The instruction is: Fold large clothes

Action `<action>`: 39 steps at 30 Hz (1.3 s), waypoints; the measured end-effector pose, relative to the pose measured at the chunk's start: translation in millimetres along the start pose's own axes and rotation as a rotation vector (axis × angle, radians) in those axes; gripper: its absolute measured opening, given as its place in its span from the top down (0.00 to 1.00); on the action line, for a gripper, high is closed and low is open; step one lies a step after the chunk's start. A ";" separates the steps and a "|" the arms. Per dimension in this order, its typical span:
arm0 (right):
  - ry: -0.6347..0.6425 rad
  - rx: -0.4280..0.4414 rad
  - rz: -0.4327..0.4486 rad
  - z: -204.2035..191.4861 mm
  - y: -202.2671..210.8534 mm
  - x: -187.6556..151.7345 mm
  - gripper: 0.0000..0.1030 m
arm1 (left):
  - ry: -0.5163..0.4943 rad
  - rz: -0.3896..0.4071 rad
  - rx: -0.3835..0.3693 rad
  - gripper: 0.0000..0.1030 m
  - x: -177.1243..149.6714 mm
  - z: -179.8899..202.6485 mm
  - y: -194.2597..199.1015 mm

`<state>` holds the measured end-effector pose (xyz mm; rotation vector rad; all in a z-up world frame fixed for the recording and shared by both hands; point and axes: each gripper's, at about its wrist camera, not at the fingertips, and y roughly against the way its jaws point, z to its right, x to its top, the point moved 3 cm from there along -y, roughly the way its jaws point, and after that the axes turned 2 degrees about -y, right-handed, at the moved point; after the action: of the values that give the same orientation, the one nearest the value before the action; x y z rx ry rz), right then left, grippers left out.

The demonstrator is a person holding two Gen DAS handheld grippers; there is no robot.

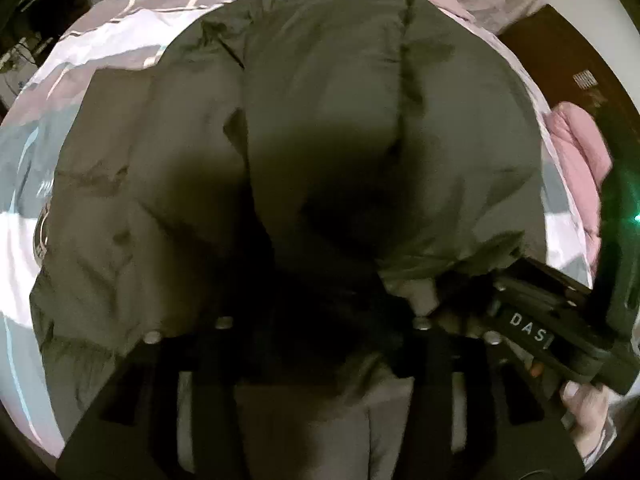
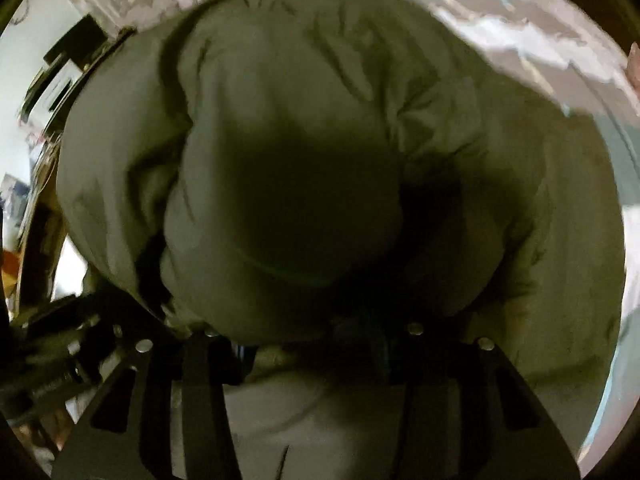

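A big olive-green padded jacket (image 1: 320,120) fills the left wrist view and lies on a bed with a pink, grey and white checked sheet (image 1: 120,44). My left gripper (image 1: 320,344) is pressed into a bulging fold of the jacket; its fingertips are hidden in dark cloth. The right gripper shows at the right of this view as a black body (image 1: 560,328) held by a hand. In the right wrist view the same jacket (image 2: 320,120) bulges over my right gripper (image 2: 316,340), whose fingertips are buried under the fold.
A pink quilt (image 1: 580,152) lies at the bed's right side. Dark furniture (image 1: 568,56) stands beyond it. In the right wrist view shelves and clutter (image 2: 60,80) stand at the left, and the checked sheet (image 2: 560,48) shows at the upper right.
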<state>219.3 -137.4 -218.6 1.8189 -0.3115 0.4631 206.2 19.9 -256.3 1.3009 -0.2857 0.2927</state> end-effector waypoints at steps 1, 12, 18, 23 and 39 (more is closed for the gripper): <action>0.032 0.001 0.035 0.1 -2.6 3.7 0.55 | 0.011 0.002 0.020 0.47 6.5 -1.6 -7.4; -0.148 0.142 0.183 15.0 104.7 -4.4 0.40 | -0.069 0.195 0.064 0.30 -14.0 10.7 67.4; -0.080 0.031 0.284 7.9 95.9 54.2 0.35 | -0.068 0.258 0.099 0.29 29.5 22.3 88.2; 0.027 -0.092 0.122 3.6 22.2 35.3 0.35 | -0.043 0.141 0.164 0.27 53.4 12.8 29.7; 0.159 -0.213 0.020 12.2 -50.7 -13.1 0.31 | -0.129 -0.014 0.359 0.21 25.6 1.1 -52.4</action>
<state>231.8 -134.7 -270.8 1.5632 -0.2595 0.5640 249.2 7.5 -293.6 1.6791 -0.3436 0.2556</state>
